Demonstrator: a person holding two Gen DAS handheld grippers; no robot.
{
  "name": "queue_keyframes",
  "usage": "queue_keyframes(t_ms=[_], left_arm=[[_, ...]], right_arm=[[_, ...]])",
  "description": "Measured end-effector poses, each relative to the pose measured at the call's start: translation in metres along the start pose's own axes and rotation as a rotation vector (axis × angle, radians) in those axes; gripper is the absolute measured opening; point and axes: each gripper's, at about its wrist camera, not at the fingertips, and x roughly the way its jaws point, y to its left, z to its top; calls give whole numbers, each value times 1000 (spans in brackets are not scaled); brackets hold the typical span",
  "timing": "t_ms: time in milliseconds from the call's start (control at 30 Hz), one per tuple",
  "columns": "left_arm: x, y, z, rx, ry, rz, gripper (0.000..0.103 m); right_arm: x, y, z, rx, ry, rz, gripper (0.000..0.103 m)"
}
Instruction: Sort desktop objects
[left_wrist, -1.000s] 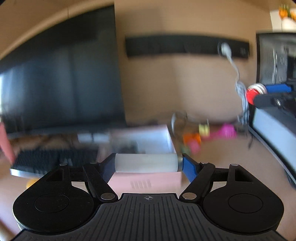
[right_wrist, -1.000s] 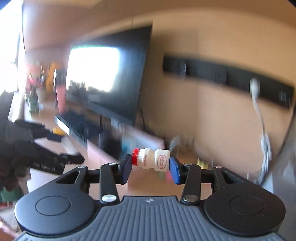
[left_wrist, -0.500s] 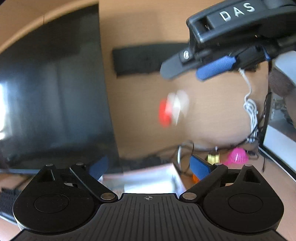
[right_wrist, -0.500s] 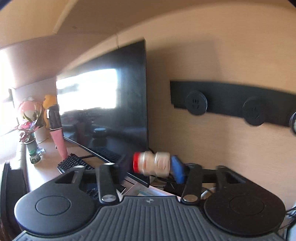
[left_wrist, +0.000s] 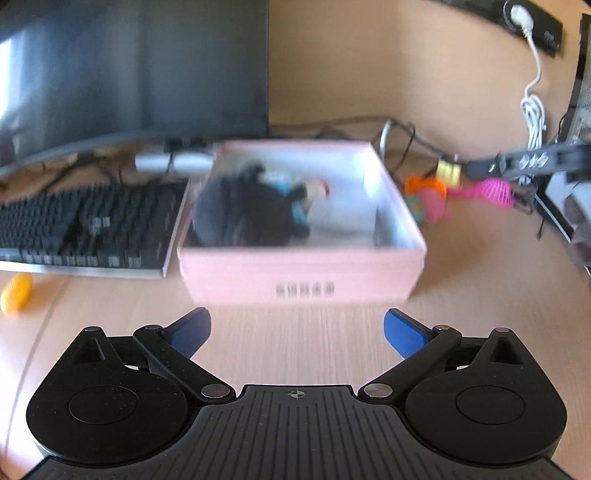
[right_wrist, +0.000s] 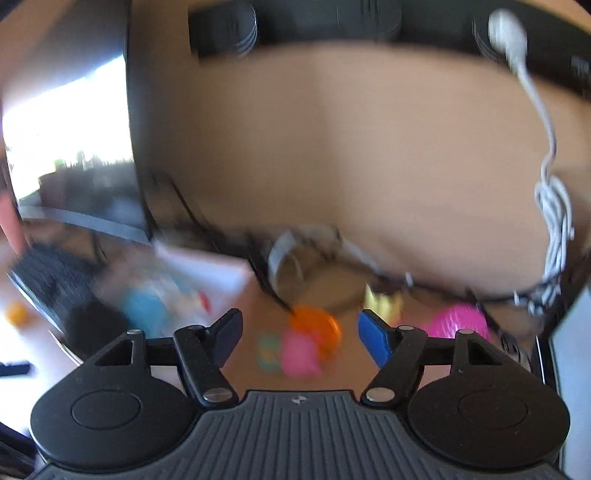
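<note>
The pink box (left_wrist: 301, 277) holds dark and blue items; both grippers' jaws have just opened, empty.

Pink box (left_wrist: 303, 273) beside keyboard (left_wrist: 85, 229)

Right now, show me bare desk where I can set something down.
Free: the desk strip between the left tongs and the pink box, and right of the box. Crowded: the toys and cables behind the box; keyboard on its left.
</note>
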Motion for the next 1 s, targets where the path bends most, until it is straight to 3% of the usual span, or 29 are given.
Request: queue_keyframes(t_ms=[100,467,567,767,833,933,1000], left_arm=[[-6,-1,-13,14,24,3,102],[-23,-5,-36,11,80,48,103],[-24,-11,-39,24,89,44,103],[-18,-41,-47,110,112,-8,103],[-16,-52,-51,146,120,-35,103],[-14,-70,-58,199,126,-63,103],[-12,-78,-61,226,132,-72,103]], right_arm=[[30,-1,-16,13,60,31,65],[89,-5,-13,166,92,98,64],[77,-6,-17,176,85,110,55],[12,-8,-43,153,69,179,55],[-11,-1,-56,110,93,246,55],[-36,13,-72,61,193,436,56],[-49,21,-78,39,191,479,62]])
